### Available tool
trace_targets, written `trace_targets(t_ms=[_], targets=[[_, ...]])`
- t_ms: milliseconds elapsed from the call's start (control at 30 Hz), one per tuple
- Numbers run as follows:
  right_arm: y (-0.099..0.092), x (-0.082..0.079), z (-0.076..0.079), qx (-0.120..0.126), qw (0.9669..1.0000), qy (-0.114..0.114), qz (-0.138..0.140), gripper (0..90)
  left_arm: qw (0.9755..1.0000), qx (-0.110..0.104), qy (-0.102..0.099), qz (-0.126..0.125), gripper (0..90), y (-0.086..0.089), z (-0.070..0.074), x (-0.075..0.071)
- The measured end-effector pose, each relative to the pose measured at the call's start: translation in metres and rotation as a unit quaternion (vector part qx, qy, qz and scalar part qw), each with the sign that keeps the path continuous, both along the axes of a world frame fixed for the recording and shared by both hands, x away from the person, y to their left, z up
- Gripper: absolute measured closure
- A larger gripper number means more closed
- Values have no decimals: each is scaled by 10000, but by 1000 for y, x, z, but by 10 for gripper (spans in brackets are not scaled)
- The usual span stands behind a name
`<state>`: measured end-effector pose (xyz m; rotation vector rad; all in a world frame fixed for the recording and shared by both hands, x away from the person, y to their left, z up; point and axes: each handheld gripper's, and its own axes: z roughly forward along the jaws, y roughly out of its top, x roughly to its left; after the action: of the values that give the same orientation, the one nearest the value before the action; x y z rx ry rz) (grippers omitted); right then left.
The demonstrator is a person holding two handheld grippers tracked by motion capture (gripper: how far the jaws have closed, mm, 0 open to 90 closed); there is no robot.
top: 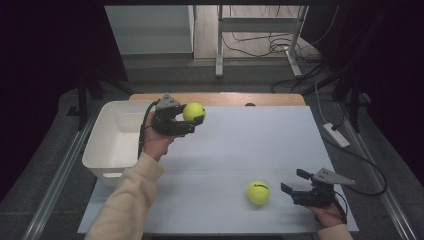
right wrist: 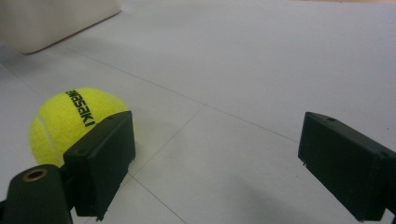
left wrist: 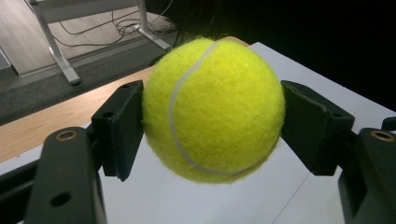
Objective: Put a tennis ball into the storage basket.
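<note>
1. Yellow-green felt, crossed by a curved pale seam, marked the held tennis ball (left wrist: 214, 109) in the left claw view, where flat black pads (left wrist: 119, 126) pressed its two sides.
2. From the high view, the left claw (top: 192, 120) pinched that ball above the surface (top: 250, 145), near its far left corner and just beside the white bin (top: 107, 145).
3. That bin looked like smooth plastic, rectangular with rounded corners; the right claw view caught one pale corner of it (right wrist: 56, 21).
4. The second tennis ball (top: 258, 192) lay on the surface near its front edge, just beside the right claw (top: 292, 182); black lettering on it read clearly in the right claw view (right wrist: 70, 123).
5. There the right claw's jaws stood spread wide, with the ball partly behind one jaw, outside the gap, and nothing between them.
6. The surface was matt, pale and flat, crossed by thin seams, with a wooden strip (top: 220, 98) along its far edge.
</note>
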<state>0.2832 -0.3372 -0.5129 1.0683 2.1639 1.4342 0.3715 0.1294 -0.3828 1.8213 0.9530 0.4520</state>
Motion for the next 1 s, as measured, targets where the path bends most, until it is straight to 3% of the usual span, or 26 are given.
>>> trace_targets(t_ms=[1000], targets=[[0, 0, 0, 0, 10000, -2, -11, 110, 9996, -46, -208, 210, 274, 19, 12, -7]])
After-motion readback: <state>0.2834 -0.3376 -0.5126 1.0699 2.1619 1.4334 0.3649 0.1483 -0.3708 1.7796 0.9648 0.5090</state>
